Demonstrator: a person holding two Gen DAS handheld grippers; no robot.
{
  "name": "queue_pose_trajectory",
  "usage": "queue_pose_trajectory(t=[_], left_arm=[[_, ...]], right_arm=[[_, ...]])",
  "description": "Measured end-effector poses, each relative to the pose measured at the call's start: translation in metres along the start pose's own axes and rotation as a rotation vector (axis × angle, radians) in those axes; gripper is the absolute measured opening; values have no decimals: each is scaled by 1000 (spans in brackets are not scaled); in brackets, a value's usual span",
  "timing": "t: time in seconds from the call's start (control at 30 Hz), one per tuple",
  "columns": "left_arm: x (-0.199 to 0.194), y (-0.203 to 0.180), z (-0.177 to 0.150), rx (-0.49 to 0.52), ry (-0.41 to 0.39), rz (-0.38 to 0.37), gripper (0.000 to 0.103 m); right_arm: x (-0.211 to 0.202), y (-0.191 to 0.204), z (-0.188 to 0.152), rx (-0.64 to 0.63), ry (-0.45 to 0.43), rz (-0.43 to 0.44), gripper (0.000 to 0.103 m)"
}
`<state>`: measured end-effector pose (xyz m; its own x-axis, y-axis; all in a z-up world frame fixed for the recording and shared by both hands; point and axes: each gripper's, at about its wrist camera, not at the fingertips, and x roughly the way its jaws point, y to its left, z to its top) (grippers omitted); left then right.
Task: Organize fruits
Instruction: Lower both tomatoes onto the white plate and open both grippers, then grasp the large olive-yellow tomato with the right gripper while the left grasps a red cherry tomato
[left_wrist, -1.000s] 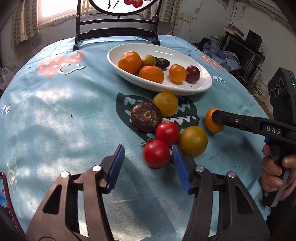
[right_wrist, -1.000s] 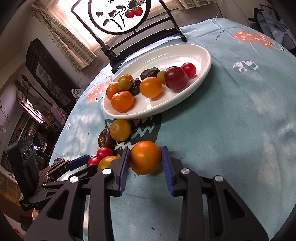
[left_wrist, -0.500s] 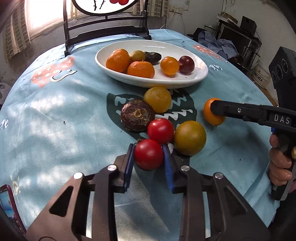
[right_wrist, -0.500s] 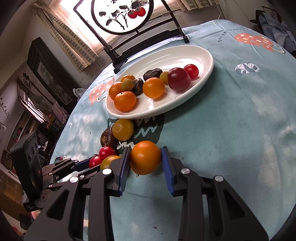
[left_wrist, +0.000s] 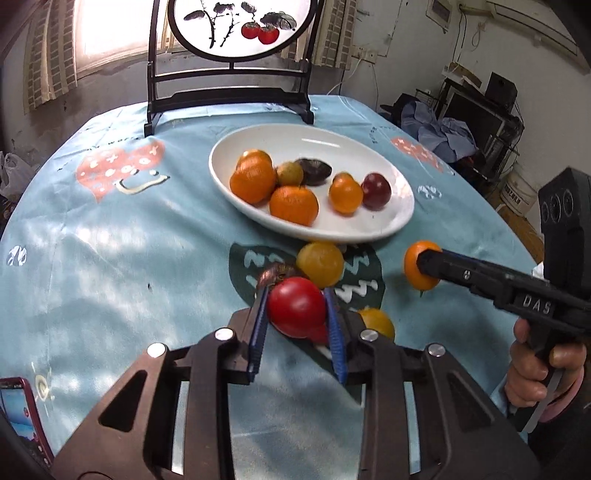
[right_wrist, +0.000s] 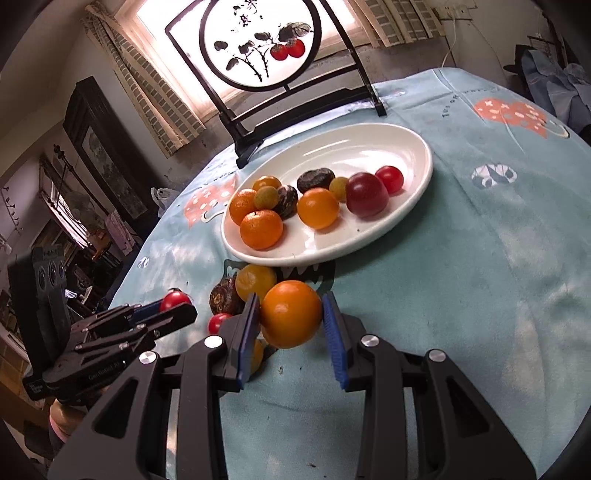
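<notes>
From the left wrist, the left tool (left_wrist: 297, 314) is clamped on a red tomato (left_wrist: 296, 311), and the plate (left_wrist: 399, 221) lies ahead, slightly right, long axis slanting across the counter (left_wrist: 110, 258). From the right wrist, the right tool (right_wrist: 290, 319) grips an orange fruit (right_wrist: 290, 314); the plate (right_wrist: 424, 173) lies just ahead, nearer this hand, I judge.

"DAS" on the right gripper (left_wrist: 424, 264)
</notes>
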<state>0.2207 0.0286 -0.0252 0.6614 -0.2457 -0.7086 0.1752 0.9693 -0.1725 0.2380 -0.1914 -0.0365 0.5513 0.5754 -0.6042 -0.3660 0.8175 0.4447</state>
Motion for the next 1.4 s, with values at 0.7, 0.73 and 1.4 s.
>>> queue_pose_trajectory(t=[0.7, 0.73, 1.4], left_arm=[[86, -28, 116, -13, -45, 155, 69], [82, -29, 116, -5, -53, 161, 71], [-8, 68, -3, -286, -71, 286, 95]], right_arm=[[47, -41, 97, -12, -118, -116, 46], [43, -39, 97, -14, -129, -108, 46], [21, 50, -12, -290, 142, 80, 53]])
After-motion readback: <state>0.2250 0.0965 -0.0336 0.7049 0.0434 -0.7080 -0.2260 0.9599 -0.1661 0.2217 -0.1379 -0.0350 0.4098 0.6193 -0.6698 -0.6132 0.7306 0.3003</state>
